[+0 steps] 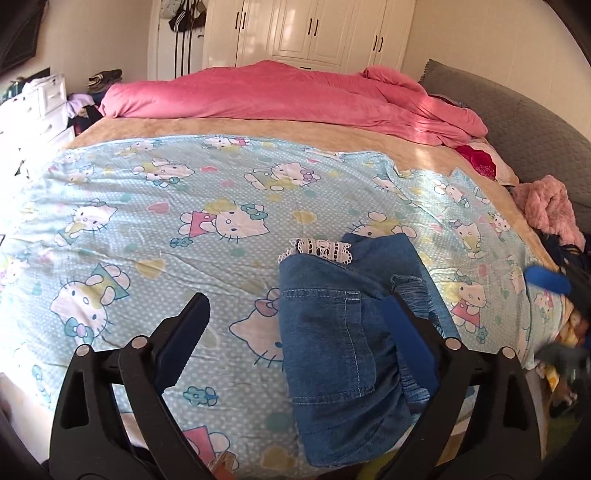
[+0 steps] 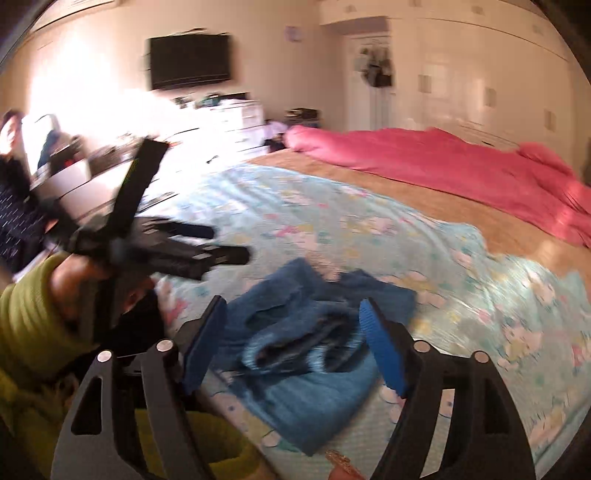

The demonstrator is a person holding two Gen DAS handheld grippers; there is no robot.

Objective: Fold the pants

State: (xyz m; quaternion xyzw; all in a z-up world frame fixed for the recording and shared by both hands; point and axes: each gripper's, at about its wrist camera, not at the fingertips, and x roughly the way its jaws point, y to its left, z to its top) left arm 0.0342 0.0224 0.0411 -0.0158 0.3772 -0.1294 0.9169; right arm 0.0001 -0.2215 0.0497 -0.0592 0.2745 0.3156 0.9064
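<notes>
Folded denim pants point(image 1: 332, 332), prob. flat on bed

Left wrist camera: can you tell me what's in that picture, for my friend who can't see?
Folded blue denim pants with a white lace trim lie on a light blue cartoon-cat bedsheet. The left tongs, black with blue pads, stand wide open above them, gripping nothing. Behind, a pink blanket is heaped in front of white wardrobes.

The patterned sheet point(image 1: 155, 206) on the bed lies flat and bare to the left of and beyond the folded pants point(image 1: 332, 332), giving a gripper free passage there. A heaped pink duvet point(image 1: 280, 92) blocks the far side, and a pink fluffy garment point(image 1: 550, 206) crowds the right edge
</notes>
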